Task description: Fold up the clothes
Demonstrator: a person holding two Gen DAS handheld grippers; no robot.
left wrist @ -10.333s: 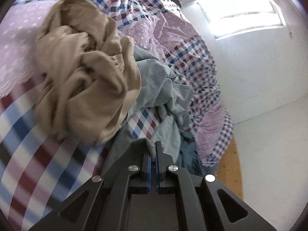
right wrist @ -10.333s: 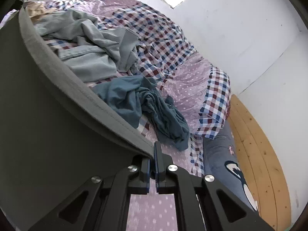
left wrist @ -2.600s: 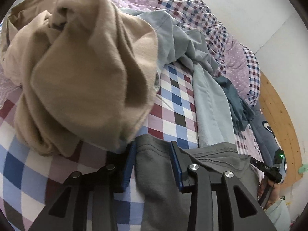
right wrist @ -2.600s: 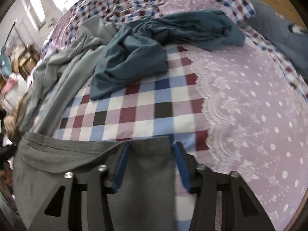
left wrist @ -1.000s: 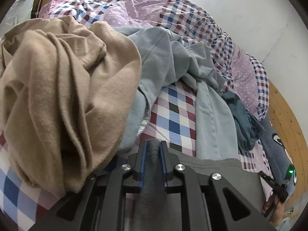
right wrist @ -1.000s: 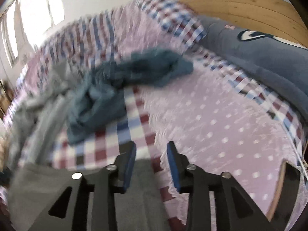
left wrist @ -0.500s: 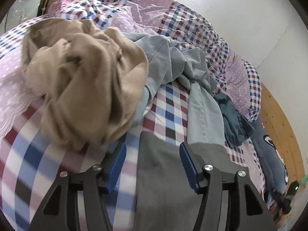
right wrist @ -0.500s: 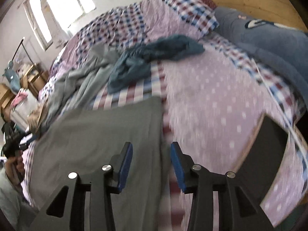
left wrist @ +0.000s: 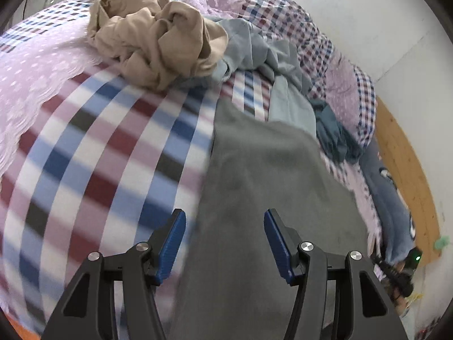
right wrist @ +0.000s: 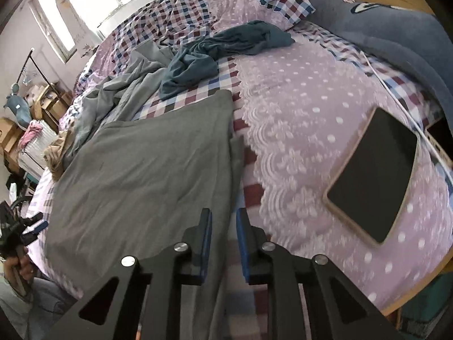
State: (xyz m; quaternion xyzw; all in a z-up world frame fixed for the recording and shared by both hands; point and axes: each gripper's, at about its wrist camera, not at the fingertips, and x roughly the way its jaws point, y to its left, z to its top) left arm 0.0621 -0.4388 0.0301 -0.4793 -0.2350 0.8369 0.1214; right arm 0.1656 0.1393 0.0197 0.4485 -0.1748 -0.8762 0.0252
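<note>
Grey garment (right wrist: 147, 164) flat and smooth on checked bedspread (left wrist: 93, 147)

No writing, label, brand mark, number or sign can be read in either view. The dark glass face of the flat rectangular tablet with a pale rim (right wrist: 373, 181), at the right of the right wrist view, is blank. The dark blue plush cushion (right wrist: 388, 19) in the upper right of that view carries a white and black patch, a shape rather than lettering; the same cushion (left wrist: 396, 198) shows at the right edge of the left wrist view with a similar unreadable mark. The cardboard boxes (right wrist: 11, 133) at the far left of the right wrist view are too small to make out any print.
</note>
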